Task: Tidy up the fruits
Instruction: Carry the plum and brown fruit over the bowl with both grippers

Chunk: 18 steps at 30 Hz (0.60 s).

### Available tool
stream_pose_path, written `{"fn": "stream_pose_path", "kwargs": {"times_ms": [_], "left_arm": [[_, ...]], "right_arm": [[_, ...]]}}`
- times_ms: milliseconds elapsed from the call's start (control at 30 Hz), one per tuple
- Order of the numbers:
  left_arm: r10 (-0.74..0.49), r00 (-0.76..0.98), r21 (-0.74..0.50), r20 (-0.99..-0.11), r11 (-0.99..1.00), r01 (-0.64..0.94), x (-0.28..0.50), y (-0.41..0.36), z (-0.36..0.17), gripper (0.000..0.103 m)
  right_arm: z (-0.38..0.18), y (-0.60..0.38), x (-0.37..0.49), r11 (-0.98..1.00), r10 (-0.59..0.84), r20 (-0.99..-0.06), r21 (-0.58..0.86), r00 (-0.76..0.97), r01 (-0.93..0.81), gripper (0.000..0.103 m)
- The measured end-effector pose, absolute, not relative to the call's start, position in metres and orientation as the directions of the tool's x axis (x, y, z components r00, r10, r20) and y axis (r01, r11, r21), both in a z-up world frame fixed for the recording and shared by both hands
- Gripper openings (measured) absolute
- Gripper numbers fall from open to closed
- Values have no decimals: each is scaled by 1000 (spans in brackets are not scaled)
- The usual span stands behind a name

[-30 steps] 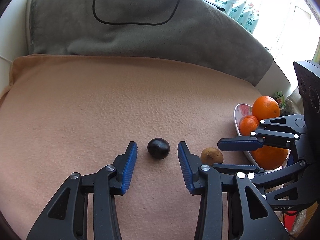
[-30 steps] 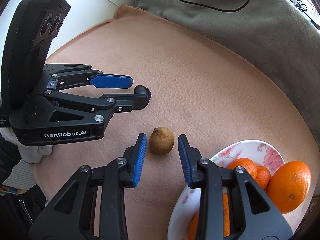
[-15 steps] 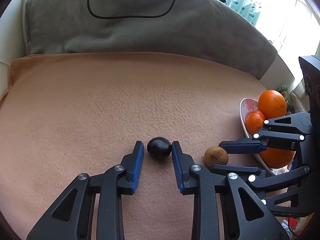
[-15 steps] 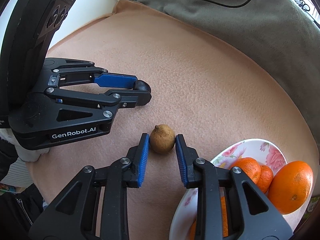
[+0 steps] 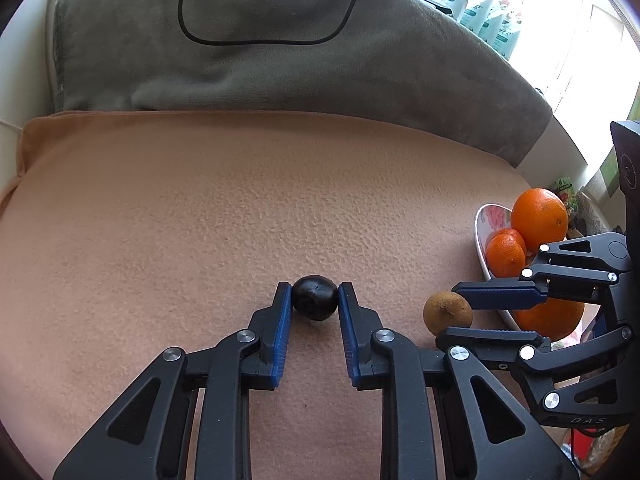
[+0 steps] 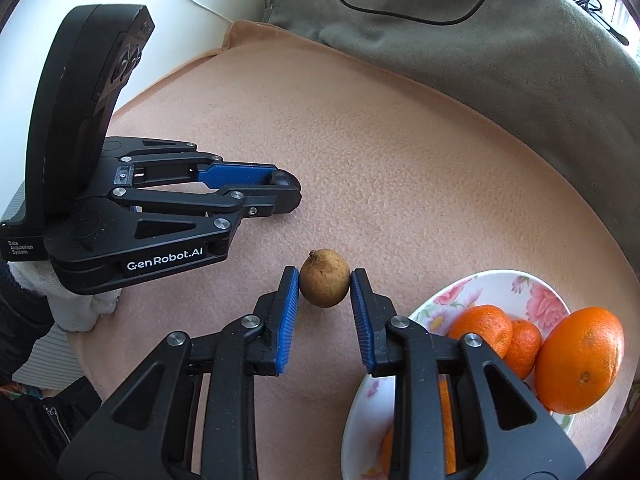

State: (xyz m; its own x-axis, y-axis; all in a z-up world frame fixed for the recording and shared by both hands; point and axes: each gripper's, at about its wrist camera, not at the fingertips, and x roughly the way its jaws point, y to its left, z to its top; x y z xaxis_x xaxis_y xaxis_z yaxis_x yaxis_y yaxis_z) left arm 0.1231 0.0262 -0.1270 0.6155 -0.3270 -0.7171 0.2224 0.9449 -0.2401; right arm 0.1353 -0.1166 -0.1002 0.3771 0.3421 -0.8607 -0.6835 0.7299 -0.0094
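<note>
Fruit on the cloth: a small, glossy dark purple-black round fruit (image 5: 314, 297) and a small, matt brown oval fruit with a stubby tip (image 6: 324, 277) both lie on the peach-coloured fleece cloth (image 5: 200, 220), near each other but apart.
Dark fruit: it sits between the blue pads of the left gripper (image 5: 314, 297); both fingertips touch its sides, and it rests on the cloth.
Left gripper: narrowed onto the dark fruit, pinching it at the very tips of the fingers (image 5: 282, 320).
Brown fruit: it lies between the blue pads of the right gripper (image 6: 325, 280), in contact on both sides, tip pointing up and to the left, just beside the bowl.
Right gripper: narrowed onto the brown fruit, gripping it at the fingertips (image 6: 289, 312); in the left wrist view it reaches in from the right (image 5: 464, 316), with the fruit (image 5: 447, 313) held at its tips.
Bowl: a white shallow bowl with a pink flower pattern (image 6: 500, 284) stands at the right edge of the cloth.
Bowl contents: one large orange (image 6: 581, 359) and smaller mandarins (image 6: 482, 328), partly hidden behind the right gripper's finger.
Behind the cloth: a grey-green plush blanket (image 5: 280, 68) with a black cable loop (image 5: 264, 43) lying on it.
</note>
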Motion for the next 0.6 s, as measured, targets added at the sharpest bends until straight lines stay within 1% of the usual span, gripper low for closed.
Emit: {"fn": "stream_pose_path", "kwargs": {"times_ms": [133,367,600], "left_arm": [[-338,631,-247,-699,941,230,116,27,-117,21],[-398,653,-262,-644,917,301,99,5,-89,22],[-489,630,-289,-604,870,399,95,-35,-68,22]], "right_arm": [[-86,-129,124,738,374,-838,11,397,-674,28],[-53,-176,93,784,429,-780,72,455,-617,28],[-34,-225,65,846,396,-748,71,533,-528,28]]}}
